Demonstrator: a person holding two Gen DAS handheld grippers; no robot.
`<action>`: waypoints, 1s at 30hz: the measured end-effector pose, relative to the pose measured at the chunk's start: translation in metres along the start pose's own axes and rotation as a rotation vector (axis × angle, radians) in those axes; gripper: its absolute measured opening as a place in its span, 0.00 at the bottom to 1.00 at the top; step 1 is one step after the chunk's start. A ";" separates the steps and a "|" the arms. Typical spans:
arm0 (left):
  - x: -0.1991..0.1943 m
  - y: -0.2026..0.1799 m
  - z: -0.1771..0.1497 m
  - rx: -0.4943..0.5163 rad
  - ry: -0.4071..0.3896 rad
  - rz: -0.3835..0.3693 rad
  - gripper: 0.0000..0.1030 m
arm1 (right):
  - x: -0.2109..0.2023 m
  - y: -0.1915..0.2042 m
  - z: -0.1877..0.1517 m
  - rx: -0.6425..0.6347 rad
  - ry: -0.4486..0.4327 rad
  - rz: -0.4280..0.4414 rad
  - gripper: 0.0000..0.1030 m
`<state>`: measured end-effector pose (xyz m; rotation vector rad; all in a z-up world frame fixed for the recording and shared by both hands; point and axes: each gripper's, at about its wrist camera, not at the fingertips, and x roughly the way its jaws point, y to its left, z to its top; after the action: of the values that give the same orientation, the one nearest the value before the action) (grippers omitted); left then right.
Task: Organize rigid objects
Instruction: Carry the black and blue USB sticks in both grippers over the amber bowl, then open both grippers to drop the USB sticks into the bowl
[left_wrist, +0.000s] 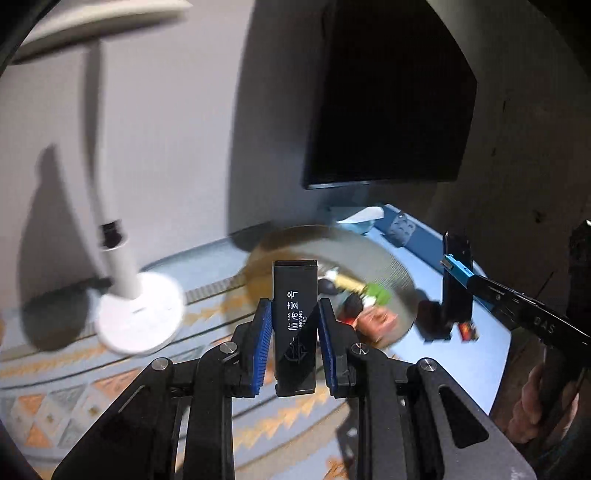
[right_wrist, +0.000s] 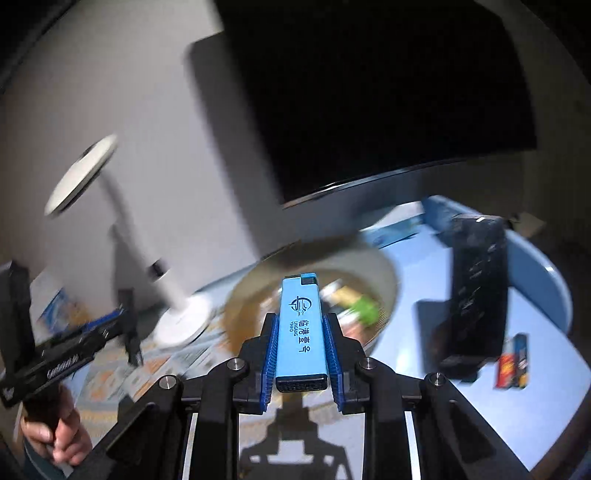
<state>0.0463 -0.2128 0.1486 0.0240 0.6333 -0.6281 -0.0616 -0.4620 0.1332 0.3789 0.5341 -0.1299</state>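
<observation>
In the left wrist view, a white desk lamp with a round base (left_wrist: 142, 317) stands at the left of the frame on a patterned cloth (left_wrist: 55, 402). At lower centre, the left gripper (left_wrist: 294, 325) is clamped on a black rectangular lighter with white printed characters (left_wrist: 294, 325); the lighter stands upright between the blue ribbed pads (left_wrist: 260, 343), its top projecting beyond them. Behind it lies a round shallow bowl (left_wrist: 380, 254) holding blurred small items. At the right edge, the right gripper (left_wrist: 452, 264) carries a light blue rectangular lighter (left_wrist: 457, 268), in front of a black upright case (left_wrist: 457, 288) on a blue tray (left_wrist: 491, 354).

In the right wrist view, a hand (right_wrist: 55, 435) at the lower left holds the left gripper's handle. At centre, the right gripper (right_wrist: 302, 332) is clamped on the light blue lighter, which lies lengthwise between the pads and points toward the bowl (right_wrist: 384, 273). At the right, the black case (right_wrist: 476, 291) stands on the blue tray (right_wrist: 546, 302), with a small red and blue pack (right_wrist: 513, 363) just beside its base.
</observation>
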 end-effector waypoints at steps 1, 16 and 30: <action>0.016 -0.001 0.007 -0.010 0.018 -0.021 0.21 | 0.006 -0.005 0.007 0.012 0.002 -0.024 0.23; 0.163 -0.032 0.000 0.003 0.224 -0.101 0.21 | 0.116 -0.011 0.005 -0.039 0.146 -0.180 0.23; 0.050 -0.007 0.033 -0.014 -0.006 -0.092 0.53 | 0.057 -0.003 0.023 -0.027 -0.005 -0.077 0.55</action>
<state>0.0918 -0.2519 0.1481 -0.0199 0.6360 -0.7124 -0.0030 -0.4753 0.1210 0.3315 0.5451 -0.1973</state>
